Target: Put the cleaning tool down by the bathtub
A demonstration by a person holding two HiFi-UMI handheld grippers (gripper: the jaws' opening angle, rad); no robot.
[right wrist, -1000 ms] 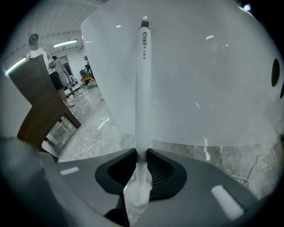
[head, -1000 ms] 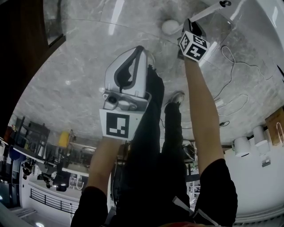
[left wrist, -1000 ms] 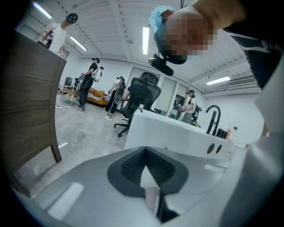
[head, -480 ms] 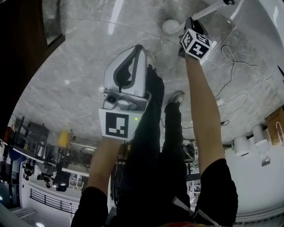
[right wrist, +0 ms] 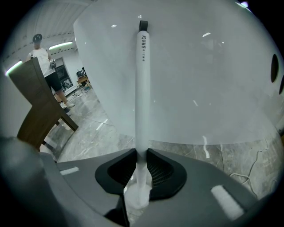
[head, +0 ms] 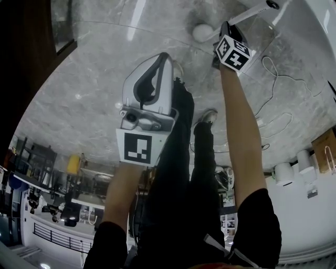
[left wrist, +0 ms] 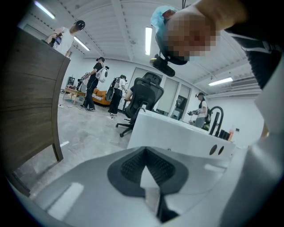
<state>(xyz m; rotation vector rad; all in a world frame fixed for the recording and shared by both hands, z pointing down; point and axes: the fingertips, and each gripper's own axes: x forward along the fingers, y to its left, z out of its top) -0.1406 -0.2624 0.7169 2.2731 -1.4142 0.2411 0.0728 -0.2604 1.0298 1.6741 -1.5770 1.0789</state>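
The cleaning tool is a long white handle (right wrist: 142, 88) with a round white head (head: 202, 32) resting on the grey marble floor. My right gripper (right wrist: 142, 153) is shut on the handle's lower part and points steeply down. The handle leans up along the white bathtub wall (right wrist: 199, 88); its dark-tipped end (head: 270, 4) lies by the tub in the head view. In that view my right gripper (head: 226, 32) sits at the top, next to the tool's head. My left gripper (head: 164, 58) is held over the floor, left of it. Its pads (left wrist: 128, 166) meet at the tip with nothing between them.
A white cable (head: 278, 79) loops over the floor right of my right arm. A wooden chair (right wrist: 40, 111) stands left of the tub. Ahead of the left gripper are a white counter (left wrist: 177, 135), a black office chair (left wrist: 142, 95) and several people at the back.
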